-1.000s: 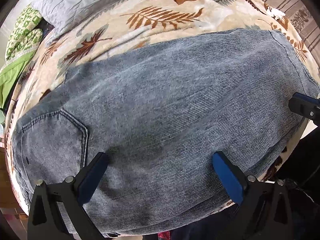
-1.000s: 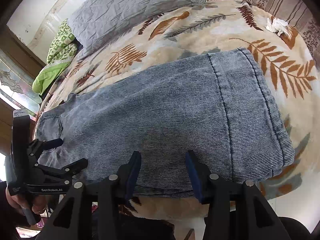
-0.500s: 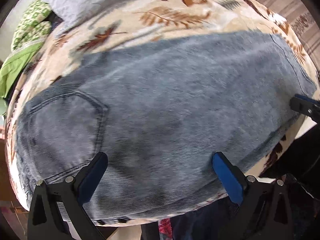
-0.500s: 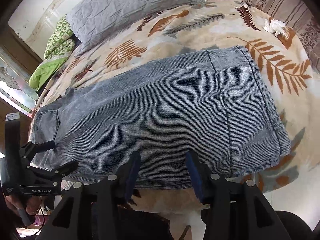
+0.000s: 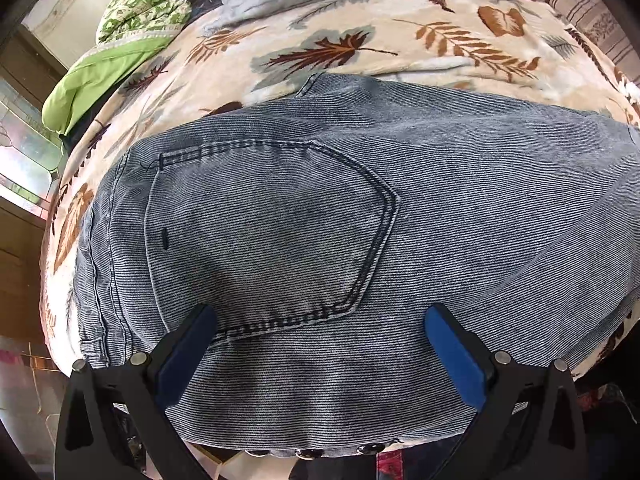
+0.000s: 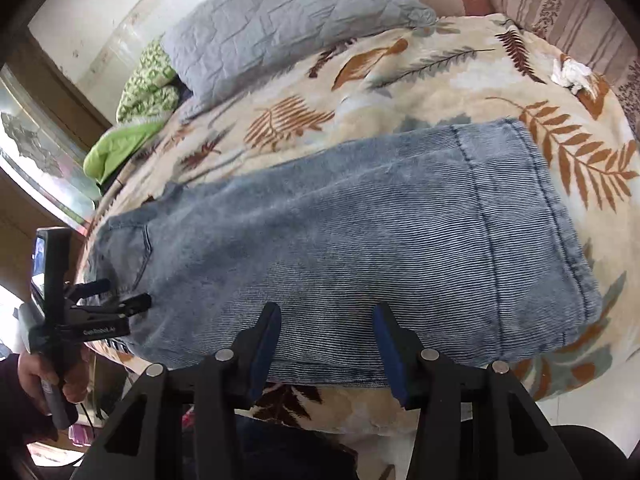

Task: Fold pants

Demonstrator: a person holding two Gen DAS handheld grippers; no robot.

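On bed blanket (image 6: 400, 80), pants (image 6: 360, 240) lie flat, waist left, hems right. I hover left gripper (image 5: 320, 328) wide over back pocket (image 5: 272, 232), right gripper (image 6: 328, 320) half-open, empty, near edge. Pinch both layers, lift evenly.

Daylit bed (image 6: 400, 92) with leaf-print blanket, grey pillow (image 6: 288, 24), white wall (image 6: 100, 12).

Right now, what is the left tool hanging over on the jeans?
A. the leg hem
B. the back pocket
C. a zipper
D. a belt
B. In the left wrist view the open left tool sits just over the stitched back pocket of the jeans; the hem lies far off at the other end, and no zipper or belt shows.
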